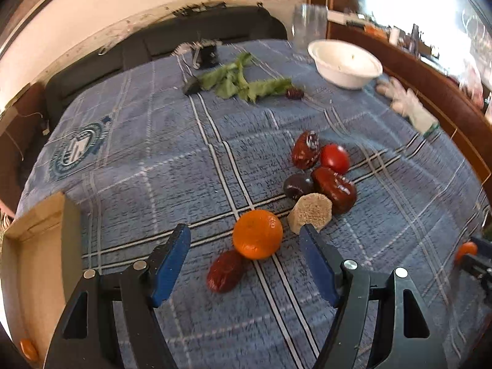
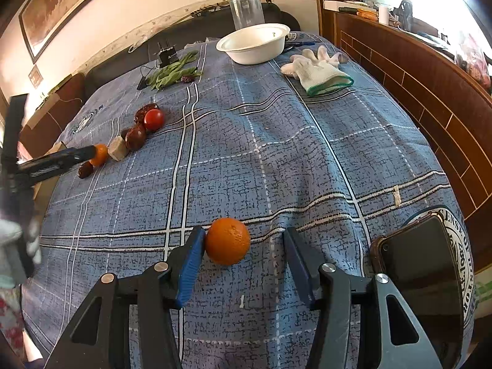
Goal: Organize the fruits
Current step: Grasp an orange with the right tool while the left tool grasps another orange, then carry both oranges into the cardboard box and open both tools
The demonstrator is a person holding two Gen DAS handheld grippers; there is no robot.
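Both claws stand apart over the blue plaid surface (image 2: pixel 307 153): the left claw (image 1: pixel 245 243) brackets one orange (image 1: pixel 257 234) beside a cluster of dates (image 1: pixel 335 189) and a tomato (image 1: pixel 335 158); the right claw (image 2: pixel 244 246) brackets another orange (image 2: pixel 227 240), touching its left finger.

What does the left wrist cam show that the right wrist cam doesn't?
Left wrist only: the open cardboard box at the table's left edge, with a small orange fruit low beside it.

Right wrist only: the black smartphone in a brown case, the framed picture on the wall, and the second round orange between the open right gripper fingers.

Both: white bowl, white glove, green leafy stems, the red tomato cluster, and the round orange ahead of the open left gripper.
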